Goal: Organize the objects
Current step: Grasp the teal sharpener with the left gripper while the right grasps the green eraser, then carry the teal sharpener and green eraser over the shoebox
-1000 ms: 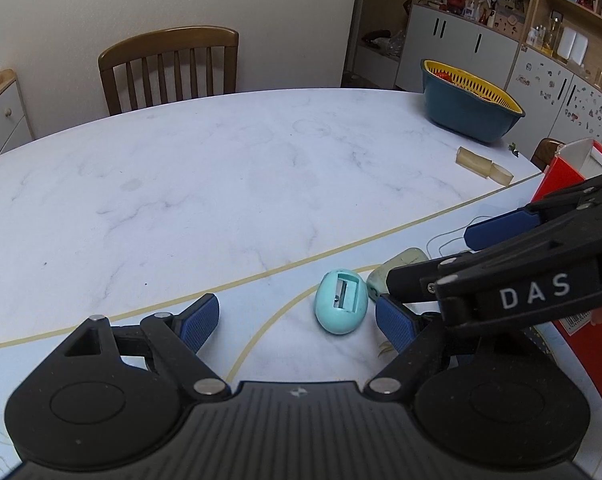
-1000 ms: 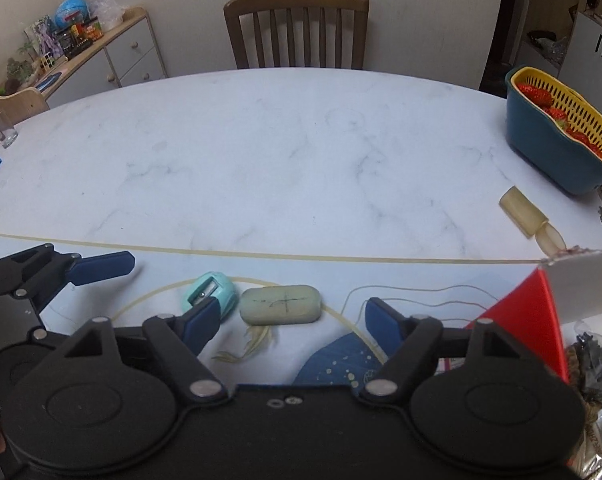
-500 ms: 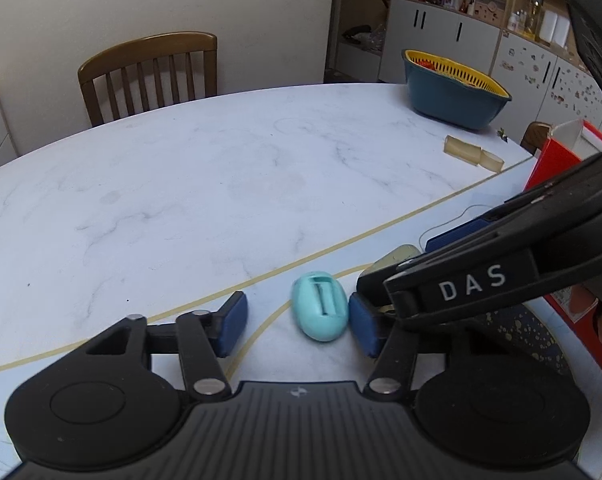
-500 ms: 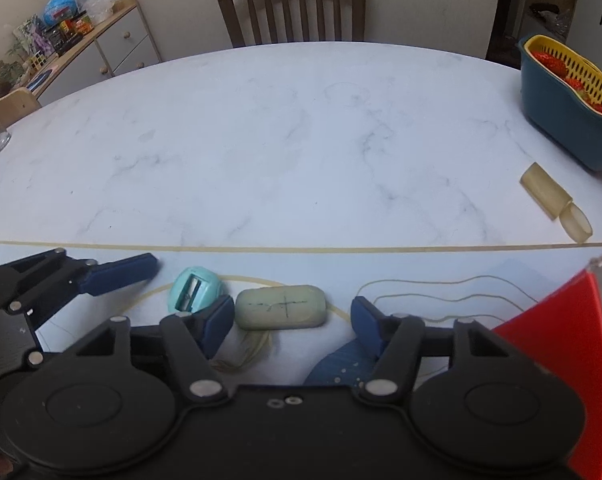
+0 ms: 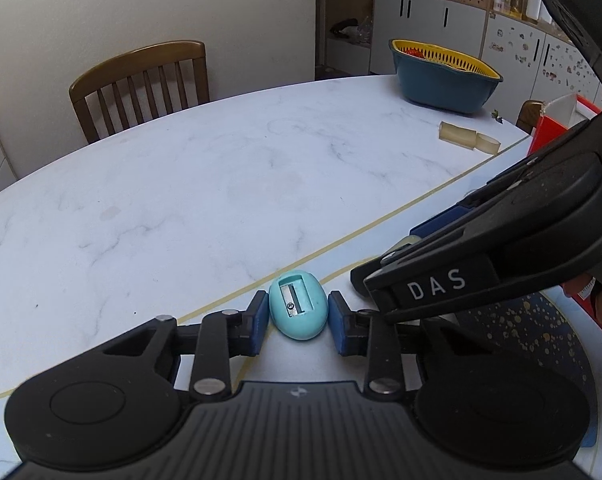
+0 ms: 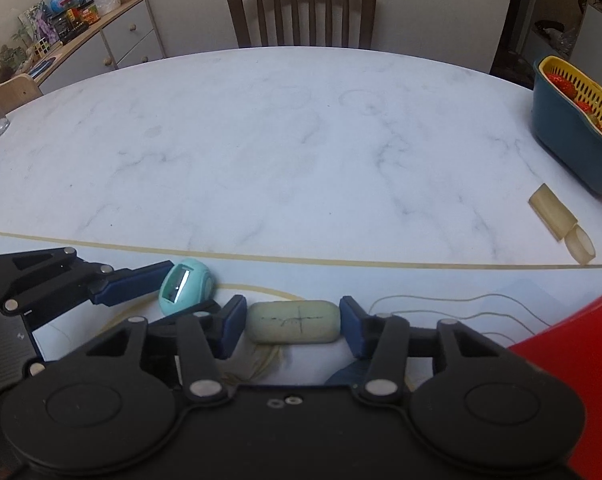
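Observation:
A teal egg-shaped pencil sharpener (image 5: 298, 305) lies on the white marble table (image 5: 205, 184), between the blue pads of my left gripper (image 5: 297, 316), whose jaws have closed onto its sides. It also shows in the right wrist view (image 6: 183, 286). A pale green eraser (image 6: 293, 321) with a pen cross lies just right of it, between the pads of my right gripper (image 6: 293, 326), whose jaws touch both its ends. In the left wrist view the right gripper's body hides the eraser.
A blue basket with a yellow strainer (image 5: 443, 74) of strawberries stands at the far right, also in the right wrist view (image 6: 577, 136). A translucent tube with its cap (image 6: 557, 220) lies before it. A red box (image 6: 573, 380) stands close right. A wooden chair (image 6: 301, 8) is behind the table.
Both grippers moved forward and down over their objects and their jaws narrowed: the left from wide open onto the sharpener, the right from wide open onto the eraser.

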Demonstrator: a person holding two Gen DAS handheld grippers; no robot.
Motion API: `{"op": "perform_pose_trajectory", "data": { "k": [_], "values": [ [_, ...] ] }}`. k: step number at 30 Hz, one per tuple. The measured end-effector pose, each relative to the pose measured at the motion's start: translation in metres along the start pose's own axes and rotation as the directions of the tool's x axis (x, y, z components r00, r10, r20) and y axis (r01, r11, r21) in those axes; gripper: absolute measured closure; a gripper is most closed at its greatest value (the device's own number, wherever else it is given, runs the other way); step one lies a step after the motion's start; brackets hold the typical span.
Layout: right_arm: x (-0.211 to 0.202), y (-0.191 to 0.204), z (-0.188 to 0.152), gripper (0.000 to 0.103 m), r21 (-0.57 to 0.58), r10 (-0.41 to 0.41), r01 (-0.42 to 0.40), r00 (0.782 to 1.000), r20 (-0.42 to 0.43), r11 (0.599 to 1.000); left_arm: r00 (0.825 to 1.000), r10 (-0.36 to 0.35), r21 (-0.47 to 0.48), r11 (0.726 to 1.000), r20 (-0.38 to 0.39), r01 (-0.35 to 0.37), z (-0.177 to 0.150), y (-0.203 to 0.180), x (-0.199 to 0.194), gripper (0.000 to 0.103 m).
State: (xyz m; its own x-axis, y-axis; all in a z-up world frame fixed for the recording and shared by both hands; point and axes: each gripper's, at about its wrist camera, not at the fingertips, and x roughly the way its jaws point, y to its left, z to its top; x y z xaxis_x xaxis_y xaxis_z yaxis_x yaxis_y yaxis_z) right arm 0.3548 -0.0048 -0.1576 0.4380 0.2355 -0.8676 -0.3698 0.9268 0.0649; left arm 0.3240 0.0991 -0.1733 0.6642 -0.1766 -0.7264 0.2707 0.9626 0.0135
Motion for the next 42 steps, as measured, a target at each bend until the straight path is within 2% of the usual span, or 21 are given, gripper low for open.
{"op": "perform_pose_trajectory", "data": {
  "k": [8,17,23,33,42],
  "values": [
    [-0.03,-0.01,-0.011,0.054,0.049,0.01,-0.012,0.999,0.035,0.999,0.999,-0.028,0.029,0.999,0.029,0.027,0.005,-0.013,-0.029,0.072],
    [-0.094,-0.009,-0.018,0.054,0.042,0.052,-0.057,0.991,0.126,0.997,0.995,-0.075,0.057,0.996,0.06,0.072,0.017,-0.032,-0.082,0.072],
    [-0.137,-0.02,-0.028,0.054,0.077,0.087,-0.102,0.98,0.178,0.992,0.993,-0.094,0.071,0.993,0.077,0.089,0.024,-0.049,-0.118,0.072],
    [-0.199,-0.05,-0.058,0.054,0.072,0.112,-0.134,0.961,0.254,0.988,0.989,-0.118,0.065,0.991,0.085,0.113,0.041,-0.082,-0.156,0.072],
    [-0.231,-0.091,-0.088,0.054,0.067,0.095,-0.118,0.956,0.279,0.991,0.984,-0.15,0.084,0.986,0.093,0.142,0.056,-0.132,-0.17,0.072]
  ]
}}
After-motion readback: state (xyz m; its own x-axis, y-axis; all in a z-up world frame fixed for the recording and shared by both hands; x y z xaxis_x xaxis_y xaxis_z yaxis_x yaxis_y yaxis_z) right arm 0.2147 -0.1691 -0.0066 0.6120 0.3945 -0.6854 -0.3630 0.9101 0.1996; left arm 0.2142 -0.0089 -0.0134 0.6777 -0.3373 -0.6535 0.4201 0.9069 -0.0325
